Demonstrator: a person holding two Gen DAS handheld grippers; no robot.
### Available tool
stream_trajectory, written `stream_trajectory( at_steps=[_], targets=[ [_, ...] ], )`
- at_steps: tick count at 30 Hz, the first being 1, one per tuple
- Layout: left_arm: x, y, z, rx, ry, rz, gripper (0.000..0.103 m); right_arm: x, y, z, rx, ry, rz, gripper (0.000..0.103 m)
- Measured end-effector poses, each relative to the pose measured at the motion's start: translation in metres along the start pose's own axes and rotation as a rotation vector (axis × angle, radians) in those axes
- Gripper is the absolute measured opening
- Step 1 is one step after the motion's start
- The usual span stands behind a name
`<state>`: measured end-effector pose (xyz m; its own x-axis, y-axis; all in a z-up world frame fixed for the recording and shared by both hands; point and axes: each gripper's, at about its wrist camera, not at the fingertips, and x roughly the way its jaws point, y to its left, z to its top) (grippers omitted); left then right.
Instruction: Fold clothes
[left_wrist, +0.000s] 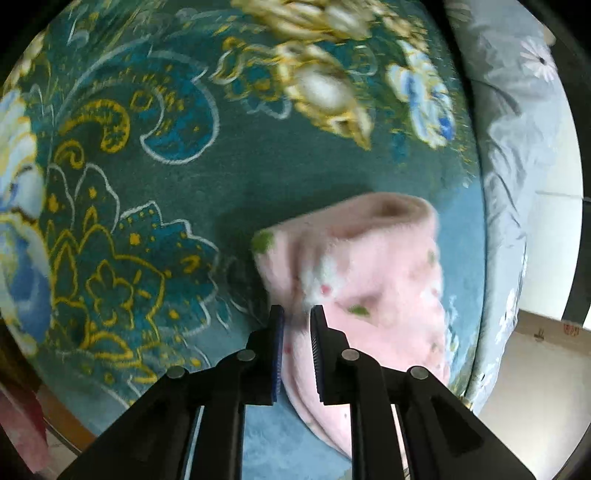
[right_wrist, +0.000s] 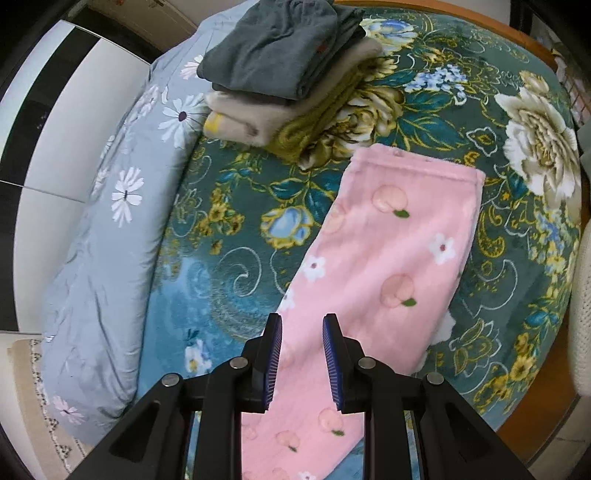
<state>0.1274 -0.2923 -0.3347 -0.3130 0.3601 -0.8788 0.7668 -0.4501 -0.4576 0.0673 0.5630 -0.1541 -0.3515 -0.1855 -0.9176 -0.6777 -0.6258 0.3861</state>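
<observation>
Left wrist view: left claw (left_wrist: 297, 314) nearly closed, pinching a raised fold of the pink fleece garment (left_wrist: 373, 280) above the floral bed cover (left_wrist: 147, 184); picture blurred.

Right wrist view: right claw (right_wrist: 302, 325) narrowed, pink fleece garment (right_wrist: 391, 251) between the pads; firm grip cannot be told. Garment lies long and flat on the bed cover (right_wrist: 229, 258), folding barely begun by my reckoning. Stack of folded clothes (right_wrist: 280, 74) beyond, seemingly finished. Grey-blue quilt (right_wrist: 110, 221) alongside; nothing obstructs.
</observation>
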Motion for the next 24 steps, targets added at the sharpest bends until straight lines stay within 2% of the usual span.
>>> stream_trajectory(
  at_steps=[4, 8, 12, 15, 18, 21, 24],
  targets=[
    [-0.018, -0.025, -0.006, 0.035, -0.039, 0.014, 0.014, -0.009, -0.010, 0.000, 0.019, 0.014, 0.012, 0.025],
    [-0.032, -0.058, -0.005, 0.028, -0.084, -0.026, 0.014, -0.020, -0.028, 0.012, 0.047, 0.007, 0.031, 0.025],
    [-0.028, -0.105, -0.013, 0.107, -0.088, -0.026, 0.018, -0.025, -0.057, 0.034, 0.095, 0.000, 0.061, 0.025],
    [-0.031, -0.133, -0.042, 0.179, -0.083, -0.007, 0.020, -0.016, -0.085, 0.058, 0.131, 0.015, 0.073, 0.025],
    [-0.017, -0.163, -0.078, 0.212, -0.066, 0.021, 0.021, -0.001, -0.113, 0.081, 0.154, 0.049, 0.070, 0.025],
    [0.006, -0.194, -0.123, 0.206, -0.020, 0.028, 0.022, 0.017, -0.138, 0.109, 0.160, 0.091, 0.078, 0.027],
    [0.033, -0.223, -0.171, 0.231, 0.048, 0.053, 0.025, 0.038, -0.150, 0.140, 0.103, 0.132, 0.096, 0.029]
  ],
)
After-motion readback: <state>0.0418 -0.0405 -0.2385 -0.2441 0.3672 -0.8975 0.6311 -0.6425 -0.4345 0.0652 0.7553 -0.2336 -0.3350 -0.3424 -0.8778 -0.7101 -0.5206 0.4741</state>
